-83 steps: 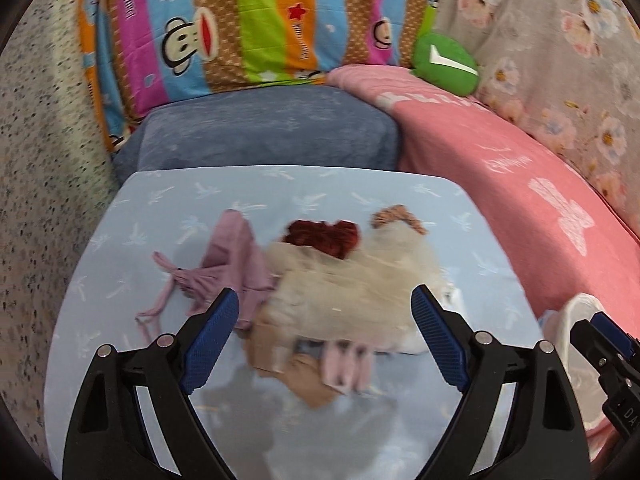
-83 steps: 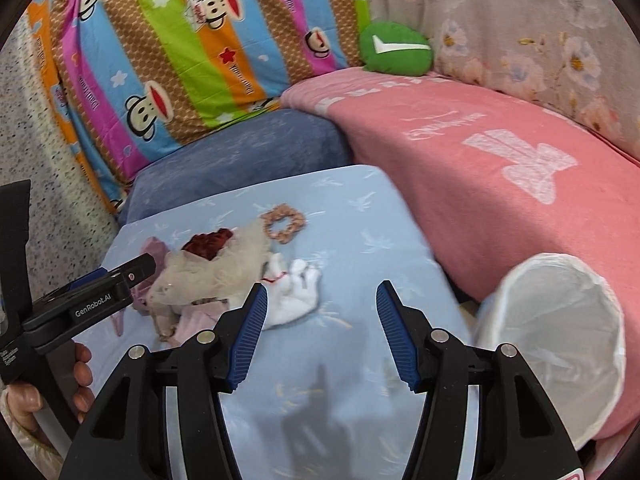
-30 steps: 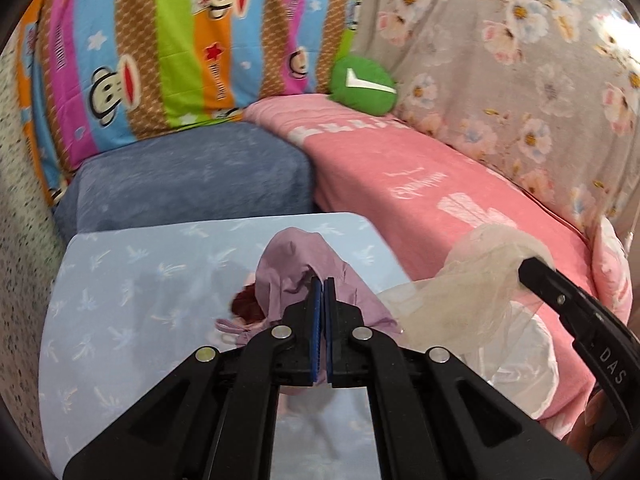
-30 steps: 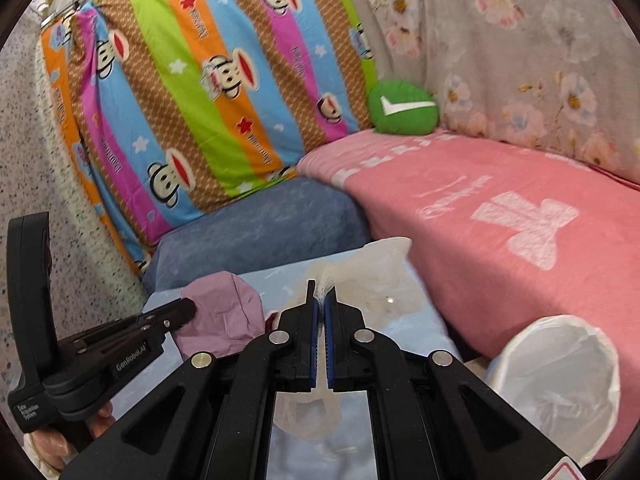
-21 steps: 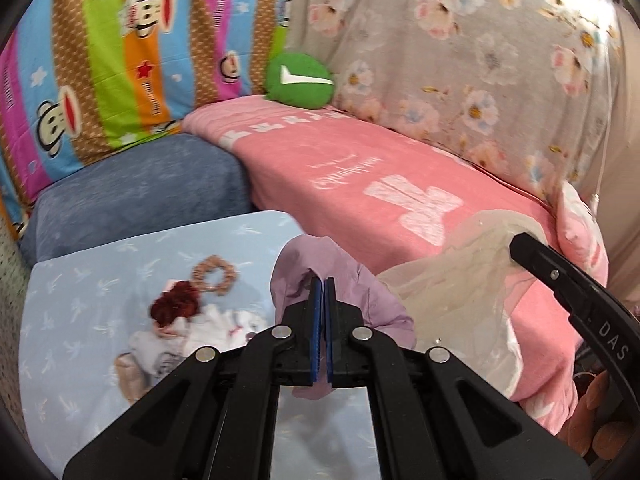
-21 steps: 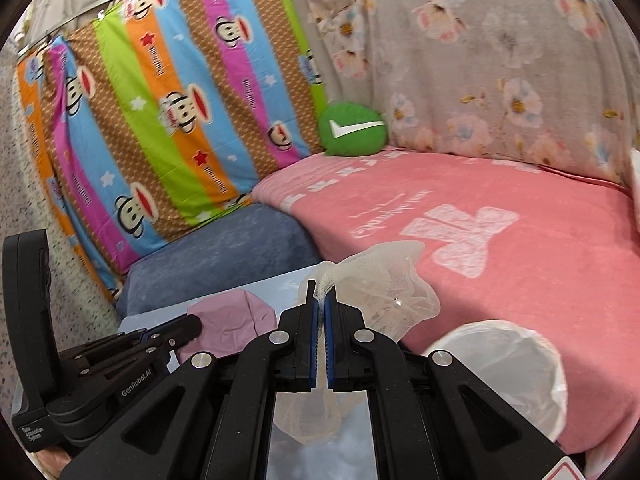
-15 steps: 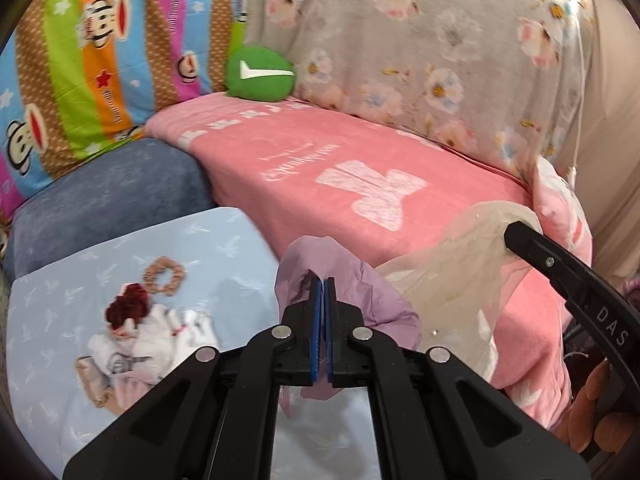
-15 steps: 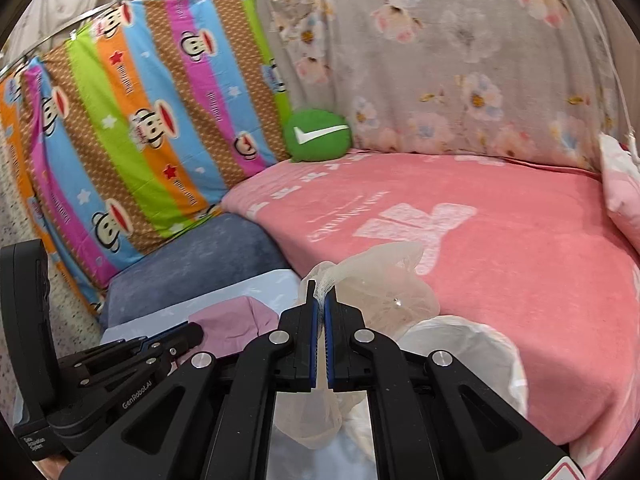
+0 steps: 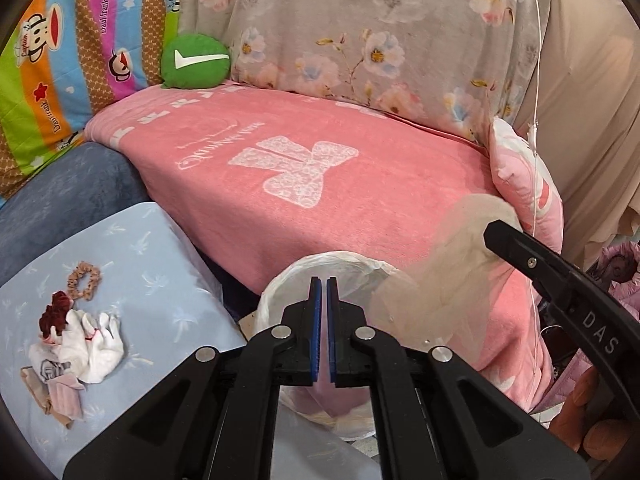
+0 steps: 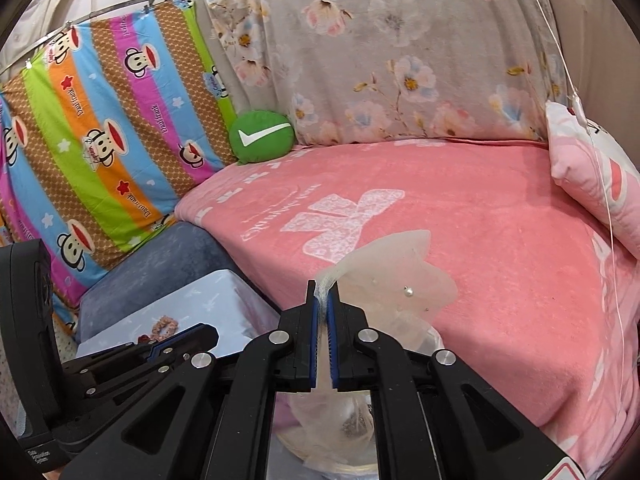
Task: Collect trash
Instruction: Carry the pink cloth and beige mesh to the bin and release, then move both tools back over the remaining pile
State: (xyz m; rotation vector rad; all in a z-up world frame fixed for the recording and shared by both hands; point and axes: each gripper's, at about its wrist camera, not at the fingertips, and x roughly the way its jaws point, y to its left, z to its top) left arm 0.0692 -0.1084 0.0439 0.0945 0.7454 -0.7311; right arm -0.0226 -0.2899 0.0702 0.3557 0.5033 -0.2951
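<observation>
Right claw (image 10: 322,292) pinches the gathered top of a sheer beige net (image 10: 400,280); its jaws have just been opening a little, with the net between the pads. The net hangs above the white-lined trash bag (image 9: 332,264), which stands between the counter (image 9: 160,272) and the pink bed. Left claw (image 9: 321,286) is clenched over the same bag, and I see nothing between its pads. I judge the net to be very light, soft and limp. It may cling to the pads, so a bunched fold is the best place to take it. More small cloth scraps (image 9: 92,344) lie on the counter
</observation>
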